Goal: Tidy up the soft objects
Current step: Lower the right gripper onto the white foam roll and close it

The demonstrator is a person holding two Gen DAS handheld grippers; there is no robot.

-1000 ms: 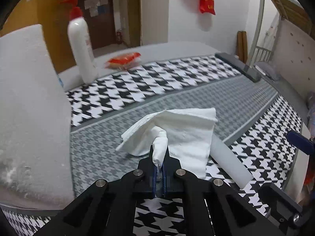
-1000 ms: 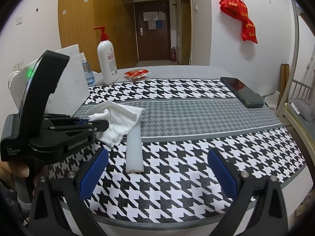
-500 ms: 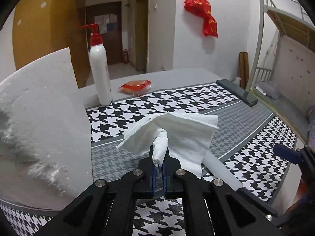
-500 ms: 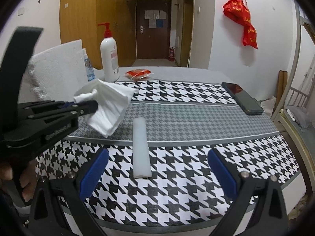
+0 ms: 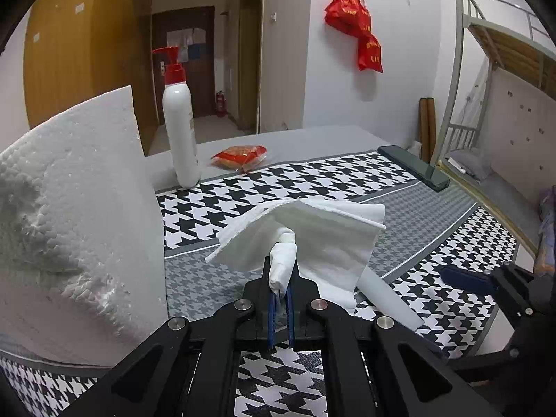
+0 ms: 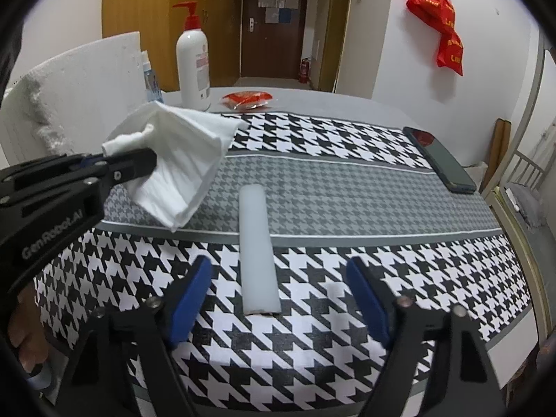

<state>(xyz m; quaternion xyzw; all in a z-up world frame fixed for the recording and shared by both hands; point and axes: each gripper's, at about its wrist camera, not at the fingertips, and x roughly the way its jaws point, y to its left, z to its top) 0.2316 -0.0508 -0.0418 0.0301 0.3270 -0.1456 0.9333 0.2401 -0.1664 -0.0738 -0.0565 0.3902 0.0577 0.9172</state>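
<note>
1. The worktop (image 6: 399,208) has a black-and-white cloth on it. A big white foam block (image 5: 69,215) stands at the far left.
2. The white paper towel (image 6: 180,160) lay on the cloth a moment ago. Now it hangs in the air, off the cloth, at the left. So the first soft thing is picked up and ready to be put away.
3. The white foam stick (image 6: 259,246) lies flat on the cloth in the middle. Its long side runs from near to far, and its near end sits between the right gripper's blue pads.
4. The left gripper (image 5: 280,295) is squeezed tight on a twisted corner of the towel.
5. The right gripper (image 6: 278,299) is closing its jaws around the near end of the stick. The pads do not touch it yet.
6. I think the stick gets grabbed next.
</note>
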